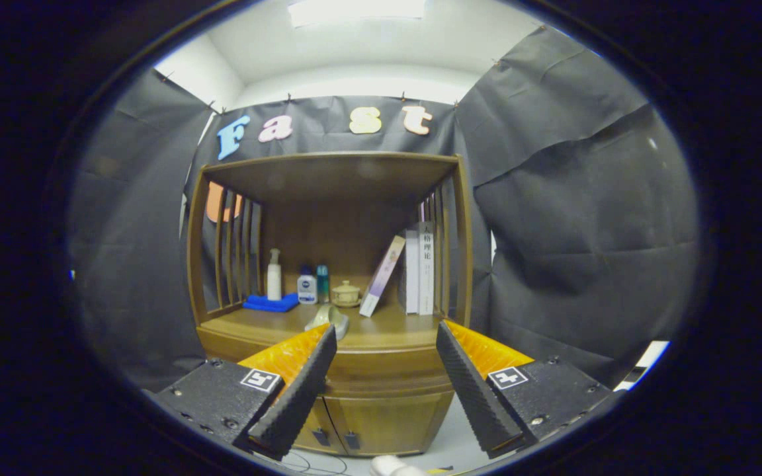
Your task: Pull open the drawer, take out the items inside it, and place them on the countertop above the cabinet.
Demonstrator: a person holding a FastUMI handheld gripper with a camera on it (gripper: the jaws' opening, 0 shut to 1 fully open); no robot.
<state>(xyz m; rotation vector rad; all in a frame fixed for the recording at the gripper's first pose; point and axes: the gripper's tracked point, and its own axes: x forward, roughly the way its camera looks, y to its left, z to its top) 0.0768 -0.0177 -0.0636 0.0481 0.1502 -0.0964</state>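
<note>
Hand-held gripper (386,334) fingers spread, empty; closed drawer (387,373) between fingertips, beyond them, below countertop (394,330).

One wooden cabinet (381,370) holds one spray bottle (274,275), two small bottles (307,287), one blue cloth (270,303), one lidded pot (346,293), three books (419,268) and one pale dish (328,319). One gripper (386,340) hangs spread wide.

Ceiling light (356,11) glares (edges bowed, dim).

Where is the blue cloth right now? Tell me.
In the gripper view, the blue cloth lies folded on the cabinet's countertop at its back left, under the white pump bottle, beyond the open gripper.
</note>
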